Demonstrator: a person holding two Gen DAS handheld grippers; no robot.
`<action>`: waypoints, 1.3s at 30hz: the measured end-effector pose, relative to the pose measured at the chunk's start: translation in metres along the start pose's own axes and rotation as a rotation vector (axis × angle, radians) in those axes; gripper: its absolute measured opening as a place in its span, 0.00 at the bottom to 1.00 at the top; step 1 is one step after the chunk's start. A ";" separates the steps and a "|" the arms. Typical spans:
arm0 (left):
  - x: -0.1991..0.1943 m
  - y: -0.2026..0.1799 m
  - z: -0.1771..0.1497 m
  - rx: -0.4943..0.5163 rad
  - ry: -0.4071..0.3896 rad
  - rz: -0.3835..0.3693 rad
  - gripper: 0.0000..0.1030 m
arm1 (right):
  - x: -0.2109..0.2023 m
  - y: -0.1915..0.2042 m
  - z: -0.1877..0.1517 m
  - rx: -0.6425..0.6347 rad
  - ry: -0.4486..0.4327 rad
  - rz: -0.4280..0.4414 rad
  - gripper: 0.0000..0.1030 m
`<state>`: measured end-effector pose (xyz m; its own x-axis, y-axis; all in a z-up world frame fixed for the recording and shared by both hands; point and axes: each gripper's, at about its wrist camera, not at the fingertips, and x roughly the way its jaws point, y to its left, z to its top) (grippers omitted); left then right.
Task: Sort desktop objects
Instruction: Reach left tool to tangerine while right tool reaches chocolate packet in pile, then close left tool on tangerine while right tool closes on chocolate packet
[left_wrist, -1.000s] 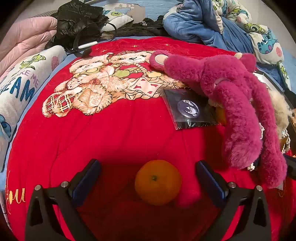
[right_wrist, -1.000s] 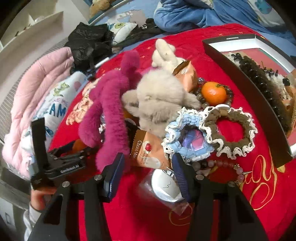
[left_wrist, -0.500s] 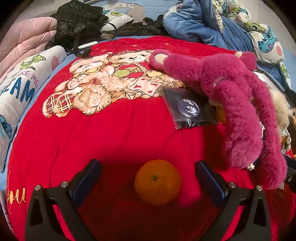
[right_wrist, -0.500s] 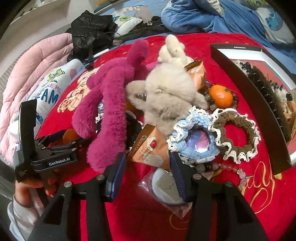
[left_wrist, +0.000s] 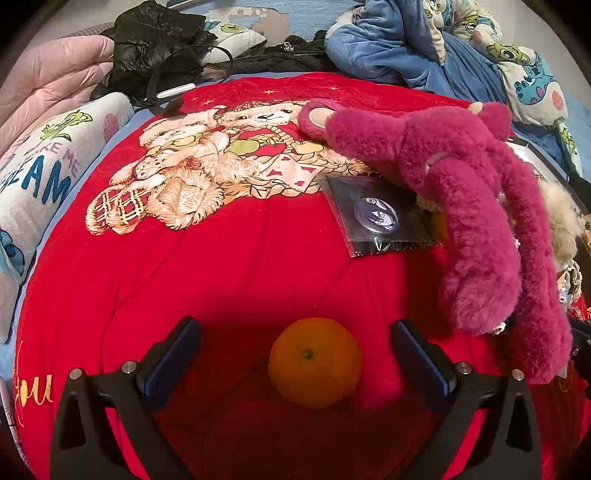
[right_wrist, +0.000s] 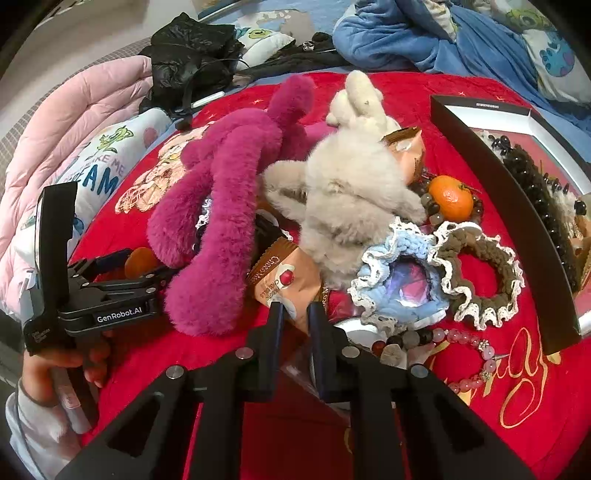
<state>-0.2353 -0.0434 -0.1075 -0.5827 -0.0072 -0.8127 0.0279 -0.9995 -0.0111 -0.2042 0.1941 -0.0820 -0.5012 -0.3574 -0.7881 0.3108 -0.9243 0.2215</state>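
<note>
The red blanket (left_wrist: 229, 280) covers the bed, ringed by pink, blue and printed bedding; its left half lies bare in the left wrist view, giving open room there. A black box (right_wrist: 517, 206) lies along the right edge with dark beads inside. The magenta plush (right_wrist: 221, 206) sprawls beside the cream plush (right_wrist: 347, 199), crowding the middle. Two crocheted scrunchies, a snack packet (right_wrist: 284, 284) and a bead bracelet (right_wrist: 465, 343) lie close together near the blanket's front edge. The right gripper (right_wrist: 295, 314) has just been closing, its fingers clenched on the packet's lower corner. The left gripper (left_wrist: 295, 354) is released wide, a mandarin (left_wrist: 315, 362) between its fingers, untouched.
</note>
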 end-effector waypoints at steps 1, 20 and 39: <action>0.000 0.000 0.000 0.000 0.000 0.000 1.00 | 0.000 0.000 0.000 -0.001 -0.002 -0.003 0.13; -0.011 0.002 -0.004 -0.014 -0.028 0.002 0.94 | -0.028 0.014 0.005 -0.044 -0.087 -0.051 0.05; -0.021 -0.008 -0.010 0.029 -0.058 0.017 0.38 | -0.083 0.001 0.006 0.004 -0.210 -0.019 0.05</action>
<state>-0.2153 -0.0346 -0.0958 -0.6282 -0.0250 -0.7777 0.0151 -0.9997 0.0199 -0.1667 0.2224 -0.0130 -0.6643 -0.3591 -0.6555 0.2967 -0.9317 0.2097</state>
